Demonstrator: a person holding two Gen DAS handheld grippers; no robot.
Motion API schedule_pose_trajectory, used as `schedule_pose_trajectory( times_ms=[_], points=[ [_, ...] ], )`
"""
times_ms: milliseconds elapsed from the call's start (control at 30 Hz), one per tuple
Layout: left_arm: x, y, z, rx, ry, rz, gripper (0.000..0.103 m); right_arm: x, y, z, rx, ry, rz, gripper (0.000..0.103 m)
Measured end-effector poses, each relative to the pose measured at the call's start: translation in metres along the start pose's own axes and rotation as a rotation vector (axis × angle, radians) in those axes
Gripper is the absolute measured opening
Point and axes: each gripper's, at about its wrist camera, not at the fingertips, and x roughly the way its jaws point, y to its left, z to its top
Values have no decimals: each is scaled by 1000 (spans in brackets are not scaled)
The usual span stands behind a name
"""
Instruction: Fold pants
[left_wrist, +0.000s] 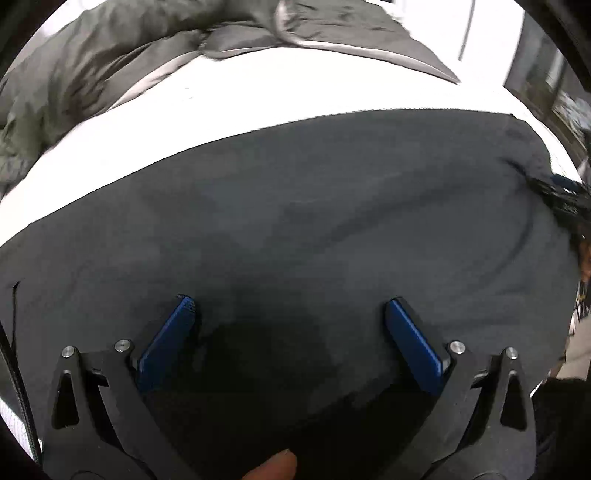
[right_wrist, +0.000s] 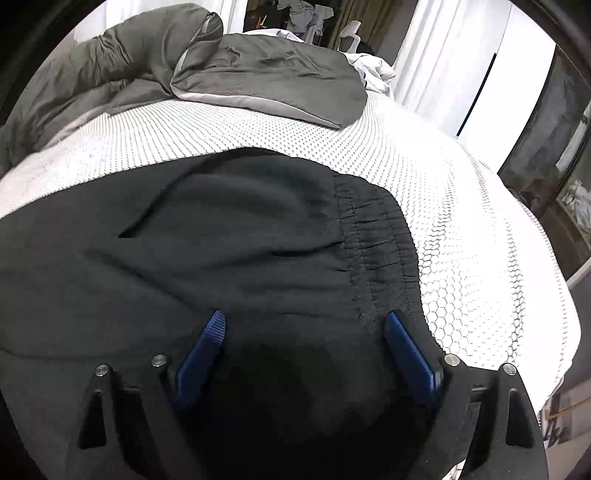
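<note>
At the bottom of each view we hold our left gripper (left_wrist: 290, 306) and right gripper (right_wrist: 304, 321) spread, empty, tilted down over the dark pants (right_wrist: 221, 240), laid flat on the white mattress (right_wrist: 461, 258) for folding. A grey duvet (right_wrist: 258, 70) bunches beyond, upper frame.

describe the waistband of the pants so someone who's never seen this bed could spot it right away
Start at the white honeycomb-patterned mattress, with a rumpled grey duvet at its far end. Nearer lie the dark pants, spread flat. Their waistband is the gathered, stitched strip along the right edge, the only puckered part of the smooth cloth.
</note>
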Motion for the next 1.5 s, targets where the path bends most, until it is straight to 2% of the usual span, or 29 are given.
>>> schedule_pose_trajectory(
  times_ms=[67, 133, 200, 300, 367, 400, 467, 533, 600, 633, 667, 700, 733, 800, 833, 900, 1033, 1100, 1167, 1267, 1333, 1367, 1400, 1467, 1500],
  points=[
    [-11, 5, 1, -10, -14, -10, 102, -13, 7, 4, -17, -30, 3, 89],
    [-21, 1, 7, 5, -46, -23, 102, -32, 23, 15, -36, -89, 92, 90],
    [-23, -9, 19, 53, -56, -26, 102, -49, 50, 27, -57, -120, 237, 93],
    [-6, -24, 38, 111, -25, -3, 102, -43, 98, 39, -108, -67, 454, 93],
    [15, -26, 46, 106, 36, 0, 102, -28, 127, 40, -200, 5, 545, 93],
    [20, -25, 46, 98, 54, 1, 103, -17, 137, 43, -243, 25, 558, 93],
    [22, -17, 41, 83, 48, -13, 103, 8, 143, 42, -298, 75, 526, 92],
    [21, -10, 37, 83, 47, -3, 103, 25, 131, 45, -329, 61, 411, 92],
    [19, -1, 35, 81, 47, 0, 103, 32, 100, 53, -272, 46, 248, 92],
    [17, 4, 34, 76, 51, 6, 103, 37, 83, 57, -235, 40, 141, 92],
    [16, 8, 34, 73, 51, 13, 103, 45, 58, 61, -189, 36, -4, 93],
    [14, 12, 32, 69, 49, 21, 103, 50, 35, 63, -138, 35, -74, 93],
    [12, 16, 31, 65, 48, 28, 103, 56, 15, 63, -78, 39, -81, 94],
    [12, 26, 32, 53, 48, 37, 103, 65, -9, 62, 25, 61, 26, 94],
    [9, 28, 27, 45, 47, 48, 103, 63, -12, 63, 36, 56, 44, 94],
    [-2, 23, 24, 48, 33, 66, 102, 47, -11, 66, 7, 32, -5, 94],
    [-23, 6, 40, 57, -44, -8, 102, 8, 1, 76, -9, -52, 6, 94],
    [-20, -4, 52, 74, -62, -13, 102, -12, 15, 63, -16, -88, 87, 94],
    [-9, -20, 65, 92, -61, 2, 102, -11, 53, 56, -65, -94, 171, 94],
    [15, -32, 81, 94, -38, -26, 102, 3, 111, 65, -171, -64, 244, 94],
    [28, -39, 82, 97, -14, -27, 96, 10, 137, 51, -250, -43, 275, 94],
    [34, -45, 84, 104, -1, -18, 92, 25, 146, 37, -309, -4, 245, 93],
    [38, -44, 83, 105, 9, -9, 88, 31, 140, 33, -316, 17, 214, 93],
    [38, -36, 83, 90, 4, -34, 85, 37, 108, 29, -236, 37, 180, 93],
    [37, -34, 82, 88, 3, -33, 82, 42, 85, 32, -181, 48, 100, 93]
  ],
)
